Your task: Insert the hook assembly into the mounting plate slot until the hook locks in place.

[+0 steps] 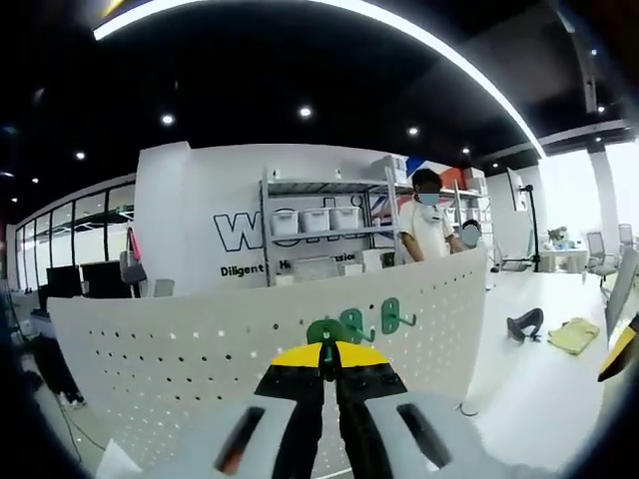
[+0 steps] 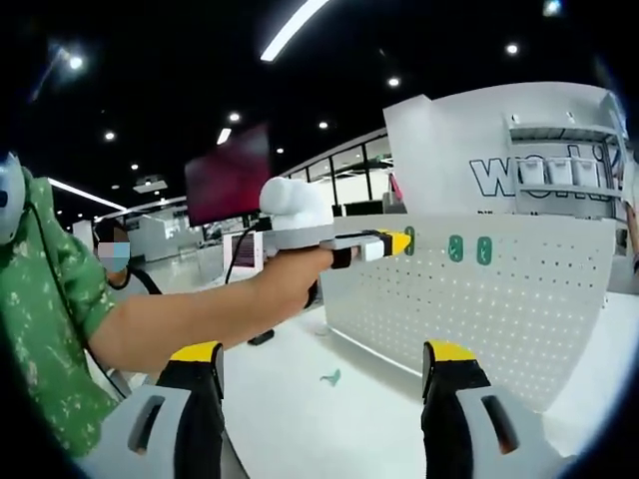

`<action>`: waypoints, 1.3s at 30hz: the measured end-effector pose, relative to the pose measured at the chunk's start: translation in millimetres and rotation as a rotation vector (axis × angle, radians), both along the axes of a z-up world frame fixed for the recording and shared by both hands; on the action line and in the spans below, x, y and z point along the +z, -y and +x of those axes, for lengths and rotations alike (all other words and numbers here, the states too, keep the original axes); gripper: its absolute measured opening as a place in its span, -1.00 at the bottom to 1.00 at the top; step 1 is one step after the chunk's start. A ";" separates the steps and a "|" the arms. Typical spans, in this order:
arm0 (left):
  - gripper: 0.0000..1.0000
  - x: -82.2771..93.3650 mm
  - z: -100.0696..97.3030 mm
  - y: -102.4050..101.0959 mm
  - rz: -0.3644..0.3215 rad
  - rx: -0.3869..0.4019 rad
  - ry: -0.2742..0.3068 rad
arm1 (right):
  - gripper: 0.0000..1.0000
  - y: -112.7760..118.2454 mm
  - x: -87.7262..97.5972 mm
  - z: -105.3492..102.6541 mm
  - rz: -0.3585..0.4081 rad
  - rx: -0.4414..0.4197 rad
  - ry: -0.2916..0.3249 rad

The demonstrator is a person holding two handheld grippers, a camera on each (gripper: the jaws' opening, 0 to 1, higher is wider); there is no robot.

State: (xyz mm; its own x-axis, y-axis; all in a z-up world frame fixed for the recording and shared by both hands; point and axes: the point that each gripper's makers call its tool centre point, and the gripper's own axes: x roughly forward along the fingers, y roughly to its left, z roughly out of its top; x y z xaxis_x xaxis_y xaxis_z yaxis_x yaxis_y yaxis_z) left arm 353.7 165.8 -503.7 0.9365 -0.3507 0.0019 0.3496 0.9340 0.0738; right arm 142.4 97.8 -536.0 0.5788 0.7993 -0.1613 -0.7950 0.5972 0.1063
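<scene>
Green hook (image 1: 324,332): gripped between the closed yellow-tipped jaws of the left gripper (image 1: 326,361), held against the top edge of the white pegboard mounting plate (image 1: 180,339). Two further green hooks (image 1: 351,322) (image 1: 393,314) were seated on the plate just beside it. Right gripper view: left gripper (image 2: 384,244) was seen reaching to the pegboard (image 2: 499,309), the person's hand (image 2: 300,274) around its body, green patterned sleeve (image 2: 50,299) behind. Right gripper (image 2: 324,374): jaws spread wide, grasping nothing, well apart from the plate. One small green piece (image 2: 329,377) lay on the white table (image 2: 300,409). Black object (image 1: 525,323) and yellow cloth (image 1: 573,334) rested on the table (image 1: 539,389). Shelving with bins (image 1: 315,225) and a person (image 1: 427,225) stood behind.
</scene>
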 end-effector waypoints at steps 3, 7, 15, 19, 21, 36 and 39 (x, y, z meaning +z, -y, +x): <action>-0.94 0.4 5.0 -1.0 -0.009 0.020 0.005 | 0.67 0.6 -1.7 0.7 -0.004 0.002 -0.004; -0.94 0.1 11.1 1.0 -0.018 0.038 0.010 | 0.67 3.8 -2.1 2.4 -0.006 0.002 -0.006; -0.94 -2.1 24.0 3.7 -0.031 0.083 0.030 | 0.67 15.2 -4.9 6.7 -0.014 -0.009 -0.012; -0.94 -2.1 29.2 3.3 -0.029 0.106 0.049 | 0.67 19.5 -5.3 9.2 -0.016 -0.008 -0.012; -0.94 -3.5 31.7 3.0 -0.031 0.114 0.047 | 0.68 21.3 -6.7 10.3 -0.021 -0.007 -0.014; -0.94 -12.3 47.6 0.3 -0.021 0.151 0.042 | 0.77 34.2 9.8 20.8 0.032 -0.075 0.023; -0.94 -13.0 49.5 -0.9 -0.020 0.154 0.040 | 0.83 34.1 16.4 22.5 0.052 -0.091 0.038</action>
